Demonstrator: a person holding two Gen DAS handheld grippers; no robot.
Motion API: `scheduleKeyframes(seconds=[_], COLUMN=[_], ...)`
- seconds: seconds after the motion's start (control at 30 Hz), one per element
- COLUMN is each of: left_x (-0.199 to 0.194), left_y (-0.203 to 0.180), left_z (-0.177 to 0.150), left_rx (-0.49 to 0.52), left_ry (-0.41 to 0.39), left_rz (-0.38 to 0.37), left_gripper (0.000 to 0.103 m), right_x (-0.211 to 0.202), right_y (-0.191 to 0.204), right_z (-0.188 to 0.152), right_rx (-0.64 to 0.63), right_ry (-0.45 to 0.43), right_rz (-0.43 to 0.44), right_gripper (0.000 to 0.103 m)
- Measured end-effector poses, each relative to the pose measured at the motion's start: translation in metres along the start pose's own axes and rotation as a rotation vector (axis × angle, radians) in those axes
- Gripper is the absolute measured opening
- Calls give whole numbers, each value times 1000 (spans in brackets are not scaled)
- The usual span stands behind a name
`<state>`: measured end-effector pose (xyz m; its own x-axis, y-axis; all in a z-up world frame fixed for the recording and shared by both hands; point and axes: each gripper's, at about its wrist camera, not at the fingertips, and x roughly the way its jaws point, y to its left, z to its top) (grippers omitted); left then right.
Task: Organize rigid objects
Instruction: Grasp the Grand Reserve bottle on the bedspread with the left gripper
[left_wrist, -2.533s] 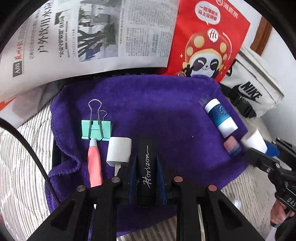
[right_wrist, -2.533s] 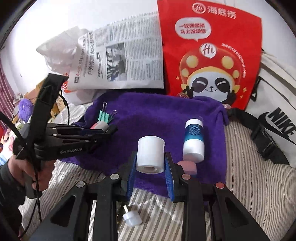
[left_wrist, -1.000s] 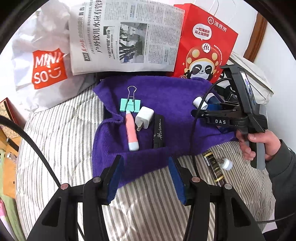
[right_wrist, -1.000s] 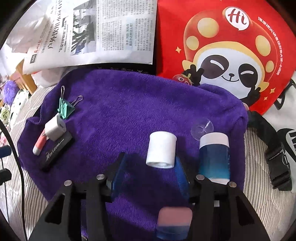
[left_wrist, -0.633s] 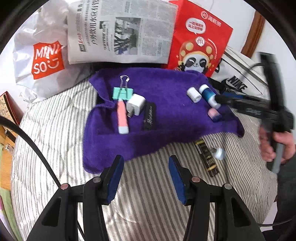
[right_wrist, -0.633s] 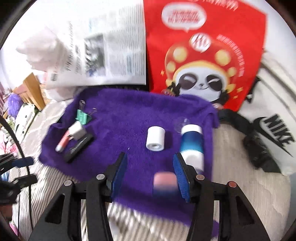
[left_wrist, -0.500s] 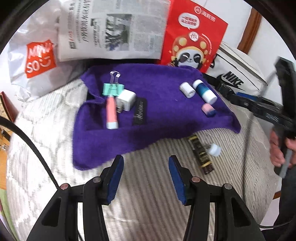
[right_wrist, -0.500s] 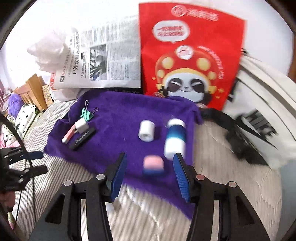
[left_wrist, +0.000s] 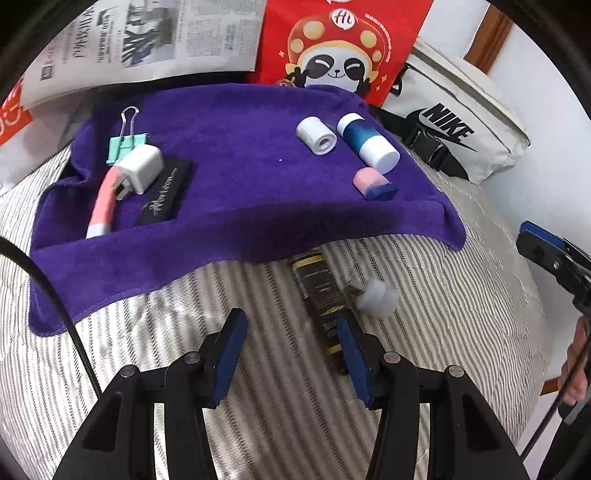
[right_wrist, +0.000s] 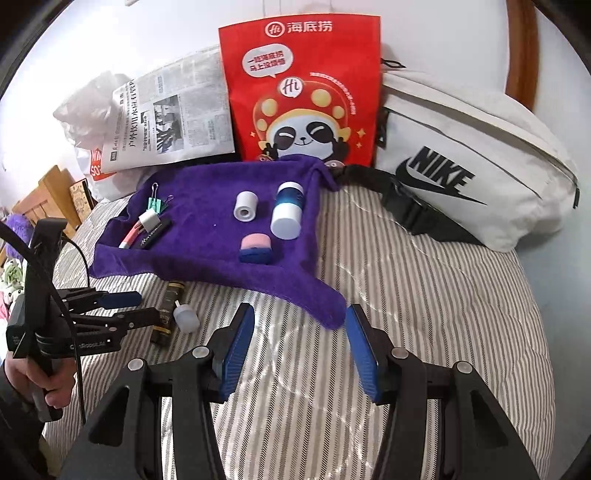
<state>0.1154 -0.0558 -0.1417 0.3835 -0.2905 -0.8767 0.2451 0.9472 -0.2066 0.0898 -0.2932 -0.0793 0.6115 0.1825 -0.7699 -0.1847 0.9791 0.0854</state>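
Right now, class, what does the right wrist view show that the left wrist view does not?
Only the right wrist view shows the whole left tool with the hand gripping it, plus wooden furniture.

Only the left wrist view shows the right tool's tip.

Both show the purple towel, the black-and-gold stick and the small white bottle.

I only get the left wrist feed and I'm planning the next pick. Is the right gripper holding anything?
Observer: No. The right gripper is open and empty, over striped bedding.
Operator: Where is it relative to the towel?
Observer: Just short of the towel's near right corner, which points between its fingers.
Operator: And my left gripper, seen from there?
Observer: The left gripper is open, its tips beside the black tube and white cap, both off the towel.
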Motion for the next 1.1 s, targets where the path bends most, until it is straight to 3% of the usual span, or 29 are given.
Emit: scheduleKeyframes(seconds=[0.07, 0.43, 0.67, 0.73, 0.8, 0.83, 1.1], left_x=[3, 8, -1, 2, 6, 8, 6], left_y=[-6, -32, -9, -13, -21, -24, -23], left_z=[2, -9, -11, -8, -4, -3, -4], left_rx=[8, 160, 140, 171, 223, 238, 230], left_ry=[5, -17, -29, -28, -27, -26, -31], left_rz=[-8, 147, 115, 109, 117, 109, 75], left_gripper=[49, 53, 51, 45, 34, 23, 23], right_x=[0, 11, 13, 16, 18, 18, 17], right_y=[-2, 3, 1, 2, 3, 4, 10], right_z=[-1, -7, -19, -22, -24, -25, -33], right_rx=[15, 38, 64, 69, 78, 82, 58], right_ry=[-2, 8, 15, 21, 24, 25, 30], right_rz=[1, 41, 51, 54, 52, 55, 55], right_gripper=[51, 51, 51, 51, 51, 51, 51])
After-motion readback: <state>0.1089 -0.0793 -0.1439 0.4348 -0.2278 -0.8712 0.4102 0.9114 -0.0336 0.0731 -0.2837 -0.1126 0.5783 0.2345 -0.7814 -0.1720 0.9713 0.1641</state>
